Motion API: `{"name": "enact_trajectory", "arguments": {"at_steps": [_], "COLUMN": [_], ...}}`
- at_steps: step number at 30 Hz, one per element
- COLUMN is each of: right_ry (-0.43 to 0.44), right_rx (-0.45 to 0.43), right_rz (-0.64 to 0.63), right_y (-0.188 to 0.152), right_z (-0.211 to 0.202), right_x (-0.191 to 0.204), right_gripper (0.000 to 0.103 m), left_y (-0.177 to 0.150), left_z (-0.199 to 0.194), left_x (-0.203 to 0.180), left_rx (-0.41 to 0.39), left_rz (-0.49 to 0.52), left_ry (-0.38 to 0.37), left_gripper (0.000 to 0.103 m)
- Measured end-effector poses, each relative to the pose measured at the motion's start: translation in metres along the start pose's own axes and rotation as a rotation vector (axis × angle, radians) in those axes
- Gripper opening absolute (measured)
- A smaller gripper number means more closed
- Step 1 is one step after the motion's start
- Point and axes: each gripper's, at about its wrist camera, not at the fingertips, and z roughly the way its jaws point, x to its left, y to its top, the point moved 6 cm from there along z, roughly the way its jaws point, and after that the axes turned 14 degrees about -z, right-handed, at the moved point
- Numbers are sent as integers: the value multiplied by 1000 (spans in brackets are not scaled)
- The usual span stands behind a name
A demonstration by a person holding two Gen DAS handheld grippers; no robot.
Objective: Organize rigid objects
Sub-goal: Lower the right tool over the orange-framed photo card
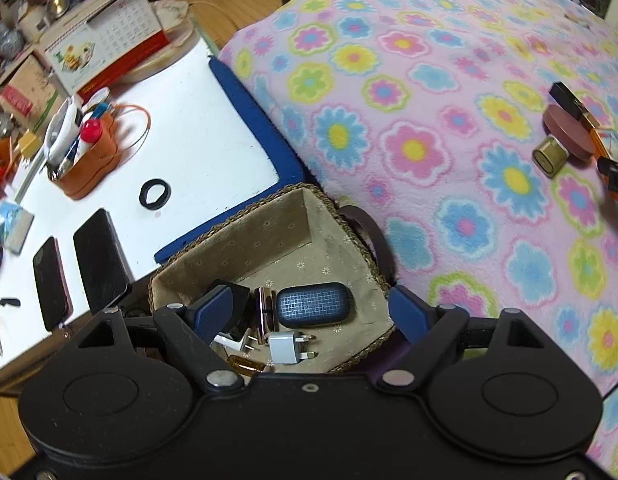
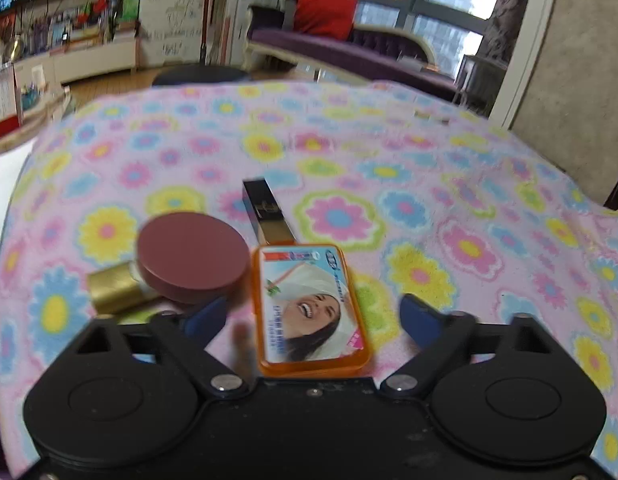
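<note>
text: none legible | orange case (image 2: 313,304) label: print blurred

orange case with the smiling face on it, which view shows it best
The right wrist view. There the orange case lies flat on the flowered blanket between the open fingers of the right gripper, its whole printed lid legible. The left wrist view catches only a sliver of it at the right edge, partly hidden.
</note>
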Motion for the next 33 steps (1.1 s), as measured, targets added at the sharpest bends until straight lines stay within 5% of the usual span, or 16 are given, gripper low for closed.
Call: {"name": "enact_trajectory", "arguments": {"at_steps": [11,14,18,26,33], "right_ry": [-205,-177,-106,-33,-3], "right_rx": [50,3,-21,-89,-120], "right_rz": [159,172,214,258,275], "right_y": [-53,-58,-59,-64,-66], "right_z": [-8,-2,14,6,0], "right_x": [-71,-76,-86,-90,-90], "right_gripper": [59,63,103,103,103], "left_y": [-4,-2,6,30,45], "left_z": [-3,-9,-14,8,48], "left_x": [-31,-54,-103,-200,-229], "left_rx": [-14,-48,-86,-83,-102], "left_rz": [88,127,184,280,246], "left_ry": [-29,-51,-99,-74,48], "left_gripper": [82,82,83,83,83]}}
